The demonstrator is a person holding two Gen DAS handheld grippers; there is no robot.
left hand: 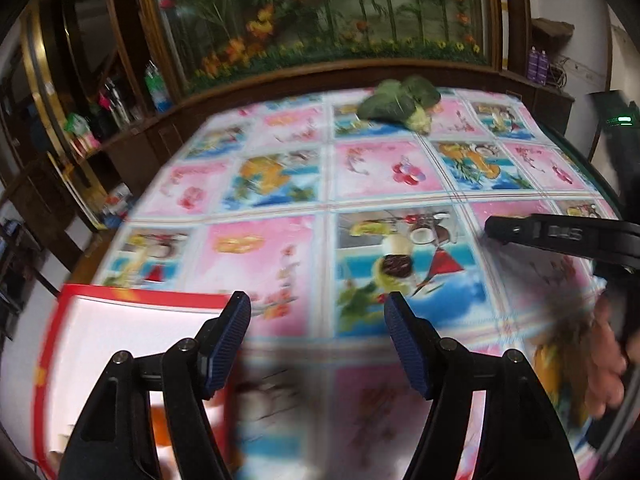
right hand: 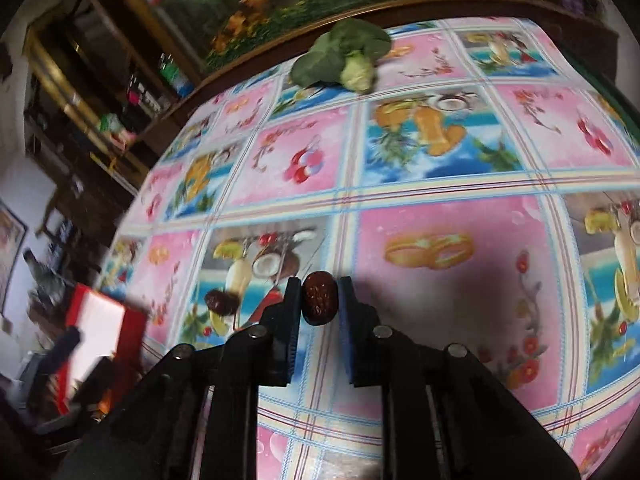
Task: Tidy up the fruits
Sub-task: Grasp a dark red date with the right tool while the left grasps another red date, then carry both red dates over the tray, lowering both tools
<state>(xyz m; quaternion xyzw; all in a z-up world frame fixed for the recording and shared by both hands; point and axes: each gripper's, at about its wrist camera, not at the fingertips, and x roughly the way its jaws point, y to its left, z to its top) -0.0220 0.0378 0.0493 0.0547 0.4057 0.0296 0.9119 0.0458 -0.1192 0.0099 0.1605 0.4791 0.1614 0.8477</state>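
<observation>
**One date in the tongs, one on the table**

My right tongs [right hand: 319, 300] pinch a wrinkled dark red date [right hand: 320, 298] between their pads, held above the table [right hand: 440, 208]. My left tongs [left hand: 318, 344] stand wide with nothing between them, hovering beside the red-rimmed white box [left hand: 132, 324], which I take as the destination; something orange shows inside it, too blurred to name. A second date [right hand: 220, 302] lies on the cloth, left of the gripped one. A broccoli head [right hand: 344, 56] sits at the far edge. I judge the sorting partway done.
</observation>
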